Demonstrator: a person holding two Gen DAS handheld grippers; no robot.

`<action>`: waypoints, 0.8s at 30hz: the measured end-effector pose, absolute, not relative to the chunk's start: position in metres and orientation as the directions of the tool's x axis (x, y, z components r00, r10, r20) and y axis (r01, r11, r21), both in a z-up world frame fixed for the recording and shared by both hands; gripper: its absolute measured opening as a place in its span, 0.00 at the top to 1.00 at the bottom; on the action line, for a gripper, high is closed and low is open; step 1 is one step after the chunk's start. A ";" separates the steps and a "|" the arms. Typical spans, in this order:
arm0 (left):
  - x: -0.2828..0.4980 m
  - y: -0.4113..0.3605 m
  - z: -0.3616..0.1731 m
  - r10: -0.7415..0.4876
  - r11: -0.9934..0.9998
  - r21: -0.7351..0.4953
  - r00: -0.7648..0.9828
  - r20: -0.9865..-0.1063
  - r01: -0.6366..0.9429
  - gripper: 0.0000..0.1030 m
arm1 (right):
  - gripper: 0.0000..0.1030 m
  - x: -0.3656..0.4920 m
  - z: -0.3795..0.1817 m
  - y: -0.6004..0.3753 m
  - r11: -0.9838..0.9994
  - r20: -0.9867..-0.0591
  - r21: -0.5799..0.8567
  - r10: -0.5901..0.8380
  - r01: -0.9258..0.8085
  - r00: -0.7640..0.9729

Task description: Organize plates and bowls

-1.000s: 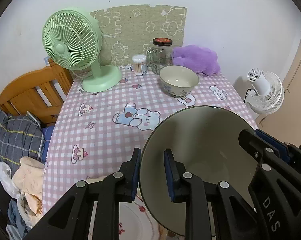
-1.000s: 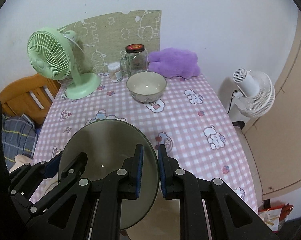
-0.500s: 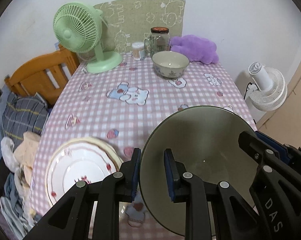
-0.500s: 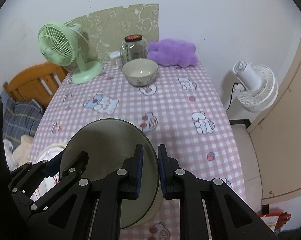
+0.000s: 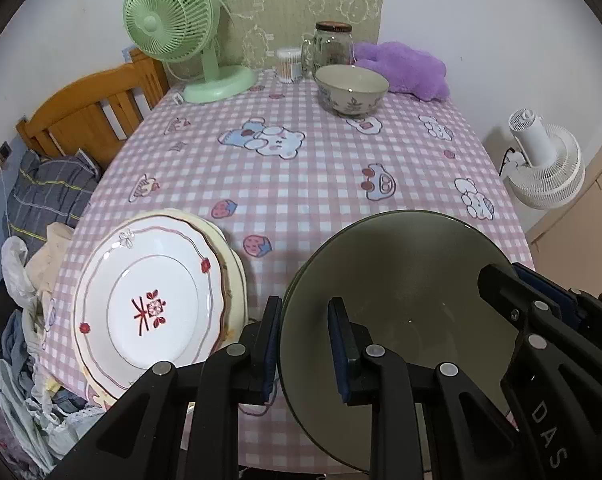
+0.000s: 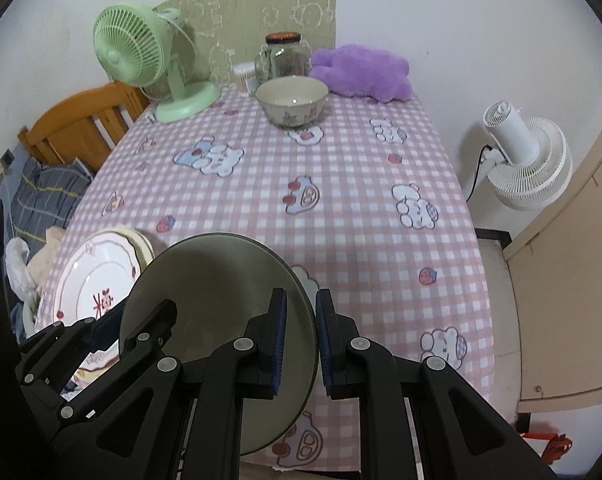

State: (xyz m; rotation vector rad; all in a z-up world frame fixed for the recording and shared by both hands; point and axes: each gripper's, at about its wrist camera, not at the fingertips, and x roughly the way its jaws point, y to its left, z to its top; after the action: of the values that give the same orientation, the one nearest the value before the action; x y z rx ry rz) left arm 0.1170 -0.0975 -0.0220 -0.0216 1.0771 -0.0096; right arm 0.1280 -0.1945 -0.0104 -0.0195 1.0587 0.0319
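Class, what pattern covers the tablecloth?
Pink-and-white check with cartoon bears and strawberries on the tablecloth; right wrist view shows it best.

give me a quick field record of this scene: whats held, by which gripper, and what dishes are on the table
held item: dark green plate
left hand-held gripper: shut on the plate's left rim
right hand-held gripper: shut on the plate's right rim
plate stack: white floral plate on a cream one, near left table edge
bowl: patterned, upright, far end near glass jar
table: pink checked cloth

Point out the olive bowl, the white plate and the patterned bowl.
olive bowl (image 5: 401, 280): left wrist view, inner wall.
white plate (image 5: 149, 304): left wrist view, centre by the red motif.
patterned bowl (image 6: 292, 101): right wrist view, inside bottom.
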 end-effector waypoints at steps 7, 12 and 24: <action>0.122 -0.091 -0.034 -0.048 0.999 -0.044 0.458 -0.888 0.018 0.80 | 0.82 0.129 -0.016 -0.185 0.998 -0.881 -0.047 -0.028 -0.028 0.473; 0.127 -0.088 -0.040 -0.064 0.998 -0.051 0.445 -0.893 0.041 0.80 | 0.82 0.133 -0.021 -0.180 0.998 -0.885 -0.066 -0.056 -0.006 0.463; 0.138 -0.089 -0.057 -0.062 0.997 -0.035 0.403 -0.913 0.074 0.80 | 0.82 0.143 -0.042 -0.183 0.998 -0.905 -0.048 -0.064 0.049 0.421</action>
State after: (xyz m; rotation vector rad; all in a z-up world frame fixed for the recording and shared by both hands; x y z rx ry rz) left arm 0.1382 -0.0893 -0.0572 0.0119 1.1531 -0.0859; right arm 0.1429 -0.1827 -0.0420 -0.0149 1.1343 -0.0713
